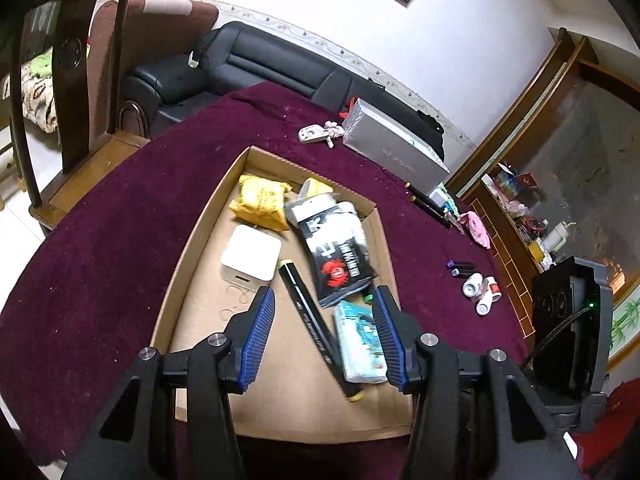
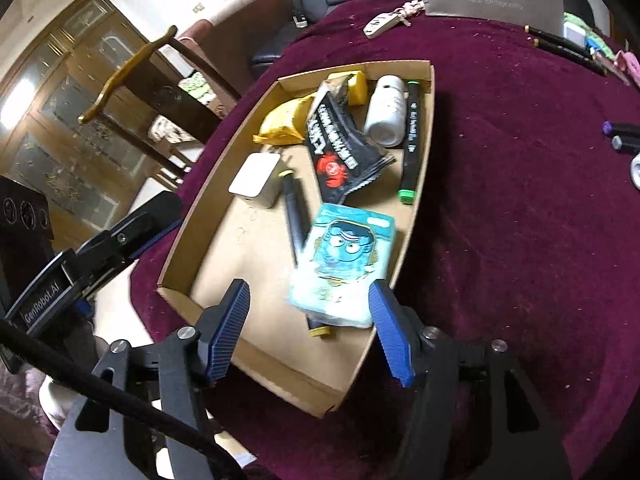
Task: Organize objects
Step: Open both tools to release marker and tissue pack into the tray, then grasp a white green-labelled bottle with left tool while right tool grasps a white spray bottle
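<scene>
- The cardboard tray point(image 2: 424, 184) sits on the maroon-covered bench point(image 2: 520, 240) as the collecting place, which is likely why the loose things are gathered inside it: a yellow packet point(image 2: 286, 122), a white box point(image 2: 256, 180), a black snack pouch point(image 2: 340, 148), a white bottle point(image 2: 386, 110) and a green-capped marker point(image 2: 412, 136) along the tray's far-right wall.
- The tissue pack point(image 2: 344, 268) (blue cartoon face) lies in the tray's near-right part, partly on top of a black pen point(image 2: 292, 216), so it looks dropped rather than squared away.
- Right gripper point(image 2: 308, 328): jaws stand wide, holding nothing; the pack lies just ahead of and between the tips, closer to the right one, pads not pressing on it.
- Left gripper point(image 1: 324, 332): jaws moderately apart and empty, above the tray's near end; the pen runs between them, the pack beside the right pad.
- Small bottles point(image 1: 482, 292) and markers point(image 1: 460, 267) wait outside the tray near the bench's right edge, probably next.
</scene>
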A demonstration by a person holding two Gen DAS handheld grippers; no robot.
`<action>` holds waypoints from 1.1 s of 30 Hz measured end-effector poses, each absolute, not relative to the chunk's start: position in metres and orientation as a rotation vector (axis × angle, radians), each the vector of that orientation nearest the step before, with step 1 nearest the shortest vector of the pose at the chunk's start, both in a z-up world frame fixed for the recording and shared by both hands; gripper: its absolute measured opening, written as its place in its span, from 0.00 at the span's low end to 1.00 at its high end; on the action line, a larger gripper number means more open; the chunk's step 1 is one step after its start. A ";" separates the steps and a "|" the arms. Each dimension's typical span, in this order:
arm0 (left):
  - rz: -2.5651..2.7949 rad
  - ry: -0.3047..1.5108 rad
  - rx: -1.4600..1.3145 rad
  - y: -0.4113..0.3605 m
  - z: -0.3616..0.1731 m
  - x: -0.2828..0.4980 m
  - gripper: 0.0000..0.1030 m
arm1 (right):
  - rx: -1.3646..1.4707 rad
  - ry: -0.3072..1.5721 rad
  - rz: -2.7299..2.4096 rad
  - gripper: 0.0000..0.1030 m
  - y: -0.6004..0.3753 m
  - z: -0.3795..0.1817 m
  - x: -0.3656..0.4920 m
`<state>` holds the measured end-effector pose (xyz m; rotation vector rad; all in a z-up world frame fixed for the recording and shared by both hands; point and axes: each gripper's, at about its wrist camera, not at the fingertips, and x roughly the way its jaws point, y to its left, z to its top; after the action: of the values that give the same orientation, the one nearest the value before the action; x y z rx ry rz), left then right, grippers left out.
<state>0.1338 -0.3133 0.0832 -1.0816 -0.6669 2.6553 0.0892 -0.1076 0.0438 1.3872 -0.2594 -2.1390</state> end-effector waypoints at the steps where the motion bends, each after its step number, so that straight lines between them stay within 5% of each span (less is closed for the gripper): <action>1: 2.662 -0.648 -1.078 -0.308 0.088 0.136 0.44 | 1.366 -0.272 -2.141 0.60 -0.103 0.046 0.092; 21: 2.348 -0.301 -1.152 -0.116 0.101 0.083 0.47 | 1.329 -0.643 -2.768 0.60 0.202 0.063 0.056; 30: 2.347 -0.274 -1.213 -0.094 0.087 0.066 0.47 | 1.468 -0.787 -2.731 0.59 0.222 0.025 0.008; 33: 2.351 -0.260 -1.222 -0.088 0.083 0.064 0.47 | 1.511 -0.765 -2.742 0.45 0.215 0.015 -0.007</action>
<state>0.0636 -0.0879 0.0830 -1.2222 -0.2601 2.3512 -0.0072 0.2150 0.0153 1.5110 -0.7649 -2.7417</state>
